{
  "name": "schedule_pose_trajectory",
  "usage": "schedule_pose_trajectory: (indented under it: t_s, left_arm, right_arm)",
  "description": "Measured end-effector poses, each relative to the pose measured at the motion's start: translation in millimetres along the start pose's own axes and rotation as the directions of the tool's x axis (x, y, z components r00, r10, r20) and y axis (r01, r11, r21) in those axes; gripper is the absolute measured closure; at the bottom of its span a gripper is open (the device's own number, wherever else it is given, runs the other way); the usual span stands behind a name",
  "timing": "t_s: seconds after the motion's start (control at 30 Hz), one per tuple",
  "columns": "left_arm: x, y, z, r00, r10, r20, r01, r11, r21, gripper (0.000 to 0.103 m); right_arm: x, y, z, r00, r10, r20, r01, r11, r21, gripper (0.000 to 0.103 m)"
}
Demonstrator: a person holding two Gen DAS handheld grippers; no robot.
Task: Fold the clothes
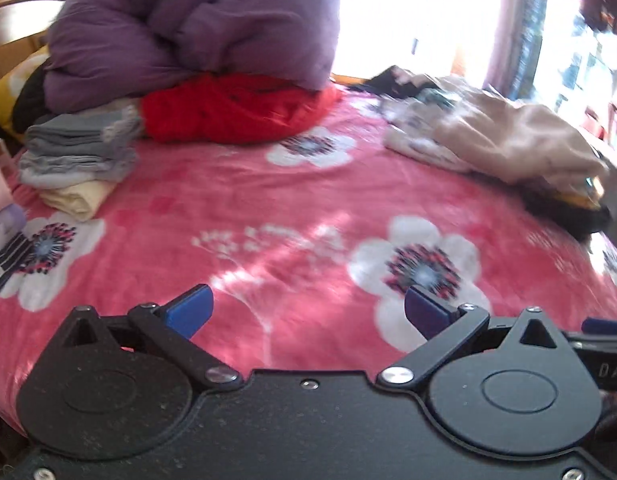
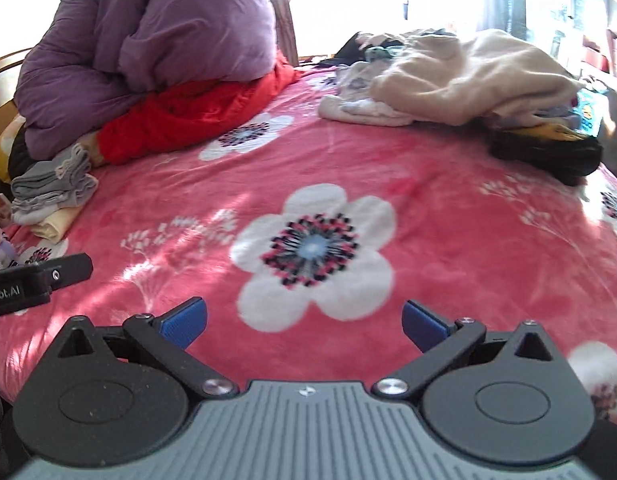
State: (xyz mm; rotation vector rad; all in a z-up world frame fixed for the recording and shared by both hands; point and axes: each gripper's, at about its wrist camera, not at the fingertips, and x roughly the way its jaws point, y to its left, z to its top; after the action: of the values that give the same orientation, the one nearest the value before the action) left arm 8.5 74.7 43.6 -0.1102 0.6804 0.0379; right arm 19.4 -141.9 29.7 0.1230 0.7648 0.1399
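A heap of unfolded clothes topped by a beige garment (image 1: pixel 516 140) lies at the far right of the bed; it also shows in the right wrist view (image 2: pixel 472 76). A stack of folded grey and yellow clothes (image 1: pixel 74 160) sits at the far left and shows in the right wrist view too (image 2: pixel 52 196). My left gripper (image 1: pixel 308 310) is open and empty, low over the pink flowered blanket (image 1: pixel 236 200). My right gripper (image 2: pixel 304 318) is open and empty over the same blanket (image 2: pixel 448 208). Part of the left gripper's body (image 2: pixel 36 278) shows at the right view's left edge.
A big purple duvet (image 1: pixel 196 24) rests on a red garment (image 1: pixel 236 108) at the back left. A black item (image 2: pixel 548 152) lies under the beige heap at the right. More folded items (image 1: pixel 0 208) sit at the left edge. A bright window is behind.
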Motion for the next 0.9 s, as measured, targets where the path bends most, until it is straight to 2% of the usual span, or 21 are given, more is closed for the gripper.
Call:
schedule_pose_trajectory:
  t_s: [0.2, 0.37, 0.57, 0.73, 0.9]
  left_arm:
    - [-10.8, -24.7, -13.0, 0.999, -0.005, -0.034, 0.005, 1.0, -0.009, 0.0]
    - [-23.2, -38.0, -16.9, 0.998, -0.05, -0.037, 0.048, 0.998, -0.039, 0.0]
    - [-36.5, -57.0, -19.5, 0.999, -0.023, -0.027, 0.024, 0.999, 0.044, 0.0]
    - [-29.1, -57.5, -19.4, 1.0, -0.015, -0.025, 0.016, 0.999, 0.033, 0.0]
    - [-18.9, -57.6, -24.2, 1.0, -0.021, -0.016, 0.022, 0.999, 0.047, 0.0]
  right_arm:
    - [-29.7, -28.0, -13.0, 0.998, -0.053, 0.031, 0.052, 0.999, 0.011, 0.0]
    - [-48.0, -43.6, -18.3, 0.996, -0.078, 0.052, 0.078, 0.997, 0.012, 0.0]
    - [-60.6, -51.1, -20.1, 0.994, -0.089, 0.056, 0.088, 0.996, 0.019, 0.0]
    - [-63.4, -49.6, -19.3, 0.991, -0.114, 0.072, 0.115, 0.993, 0.003, 0.0]
    - [-49.6, -45.0, -20.5, 0.991, -0.119, 0.058, 0.12, 0.993, -0.013, 0.0]
